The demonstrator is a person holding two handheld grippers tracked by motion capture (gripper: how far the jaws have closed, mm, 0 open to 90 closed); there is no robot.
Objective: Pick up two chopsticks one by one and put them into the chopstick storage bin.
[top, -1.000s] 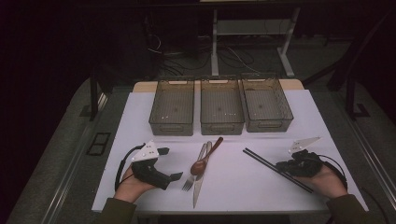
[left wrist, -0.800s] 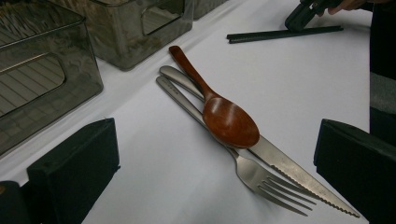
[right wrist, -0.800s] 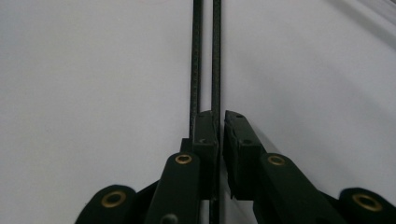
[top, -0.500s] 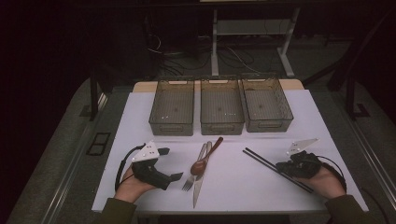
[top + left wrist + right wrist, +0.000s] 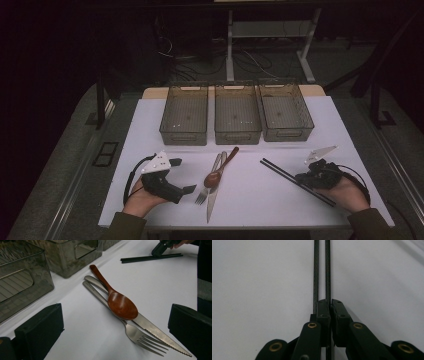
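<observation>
Chopsticks [image 5: 296, 182]: the right hand-held gripper [image 5: 330, 305] pinches 1 of 2, so lift it level, clear of its twin. The left hand-held gripper [image 5: 187, 176] rests spread.

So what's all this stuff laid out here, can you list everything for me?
bins: three, smoky clear plastic, in a row at the far side of the sheet
wooden spoon: one, reddish brown, lying across the fork and knife
fork: one, silver, mid-table
knife: one, silver, serrated, beside the fork
chopsticks: two, black, on the right
sheet: one, white, covering the table
left gripper: black, jaws open, near the cutlery
right gripper: black, jaws shut on one chopstick
</observation>
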